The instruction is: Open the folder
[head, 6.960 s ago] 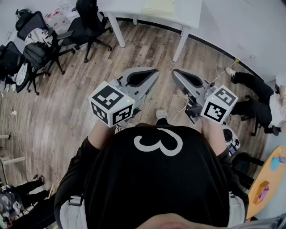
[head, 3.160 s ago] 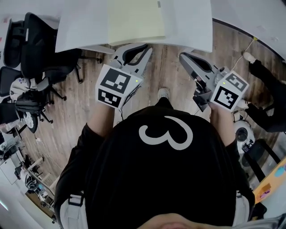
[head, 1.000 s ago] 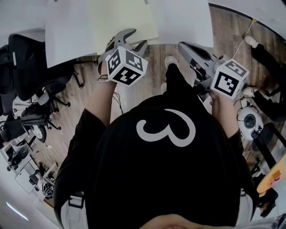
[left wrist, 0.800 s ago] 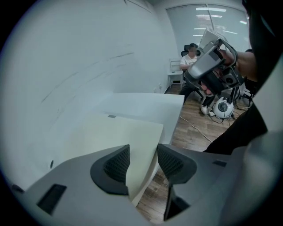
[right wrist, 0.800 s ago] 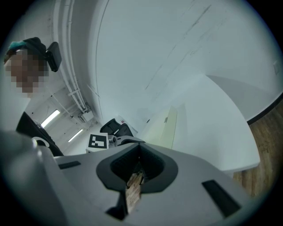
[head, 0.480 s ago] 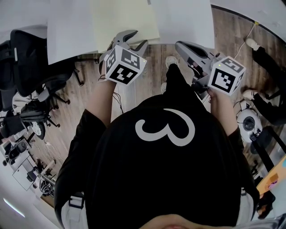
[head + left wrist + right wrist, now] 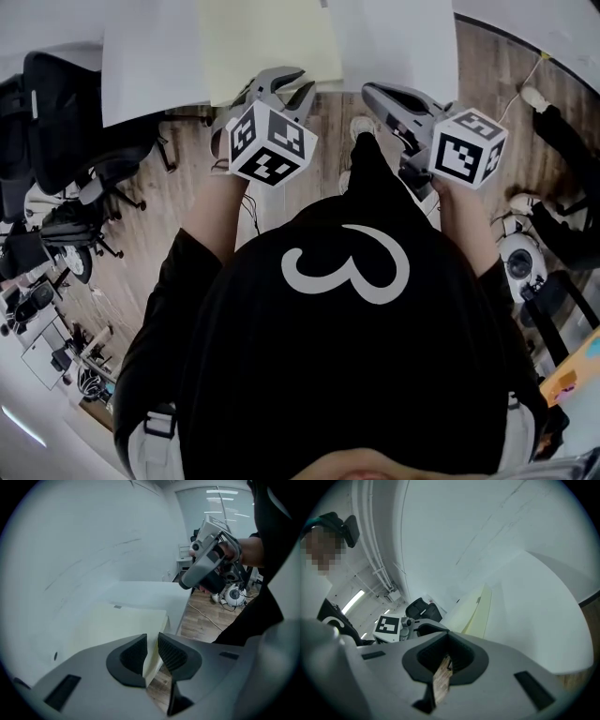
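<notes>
Losing the far end of the pale yellow folder [image 7: 267,42] past the top edge of the head view; lying flat on the white table [image 7: 150,66], upper centre, with no print legible on its cover. Hiding both upper arms beneath a black shirt [image 7: 337,375] bearing a large white "3". Pitching the left gripper [image 7: 292,82] steeply down at the folder's near edge, having just been closing its jaws, now clamped on that edge. Holding the right gripper [image 7: 370,91] almost level just right of it, at the table's front edge, with jaws together and nothing between them.
</notes>
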Motion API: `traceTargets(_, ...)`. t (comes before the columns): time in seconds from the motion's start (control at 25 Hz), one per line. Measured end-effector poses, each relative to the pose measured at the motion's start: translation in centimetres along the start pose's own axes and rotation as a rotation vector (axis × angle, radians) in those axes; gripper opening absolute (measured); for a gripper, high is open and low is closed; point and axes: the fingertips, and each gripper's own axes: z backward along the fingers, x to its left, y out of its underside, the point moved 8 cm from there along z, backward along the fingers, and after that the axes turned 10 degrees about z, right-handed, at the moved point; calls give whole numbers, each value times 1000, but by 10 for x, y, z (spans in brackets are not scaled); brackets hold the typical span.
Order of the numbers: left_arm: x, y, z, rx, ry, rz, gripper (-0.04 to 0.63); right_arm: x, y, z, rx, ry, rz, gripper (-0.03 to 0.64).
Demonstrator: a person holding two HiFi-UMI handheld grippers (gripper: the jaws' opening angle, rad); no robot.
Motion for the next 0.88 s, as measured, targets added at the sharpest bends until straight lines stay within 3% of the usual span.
traceTargets(0.32,-9,-11,7,14,-43,-103,52,-8,-2,-10,37,-2,35,23)
traceTargets(0.88,-5,-14,15,-6,-55,-103,28,-20,-5,-52,147,18,168,23)
